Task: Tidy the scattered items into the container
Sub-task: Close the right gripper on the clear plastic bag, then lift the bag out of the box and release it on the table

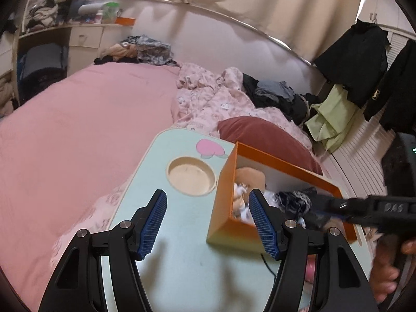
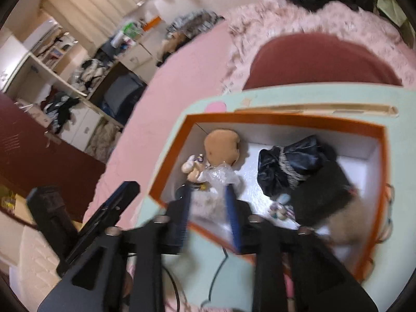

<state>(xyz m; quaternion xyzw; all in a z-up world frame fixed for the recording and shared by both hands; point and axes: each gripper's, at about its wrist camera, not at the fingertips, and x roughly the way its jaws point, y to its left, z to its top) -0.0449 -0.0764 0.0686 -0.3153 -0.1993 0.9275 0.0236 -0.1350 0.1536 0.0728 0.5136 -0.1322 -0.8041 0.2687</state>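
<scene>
The orange box [image 2: 286, 119] with white inside walls stands on the pale green lap table [image 1: 182, 260], which sits on the bed beside a dark red pillow [image 1: 260, 135]. It is the container of the task, and several things lie in it already: a brown plush doll [image 2: 223, 147] near the far left corner, a piece of clear bubble wrap [image 2: 221, 175] just under the doll, a shiny black bag [image 2: 288, 166] toward the right, and a dark furry thing [image 2: 322, 192] beside the bag.

The right gripper [image 2: 208, 208] hangs over the near edge of the box, pointing down into it. Its jaws stand partly apart and hold nothing; the bubble wrap lies loose below them. In my judgement it was placed there to drop an item inside.

The left gripper [image 1: 208, 221] waits over the table at the left side of the box, jaws about half open and empty. The table top in front of it shows only a round cup recess [image 1: 192, 179] and a pink heart sticker [image 1: 209, 148], so I judge that little remains to collect there.
</scene>
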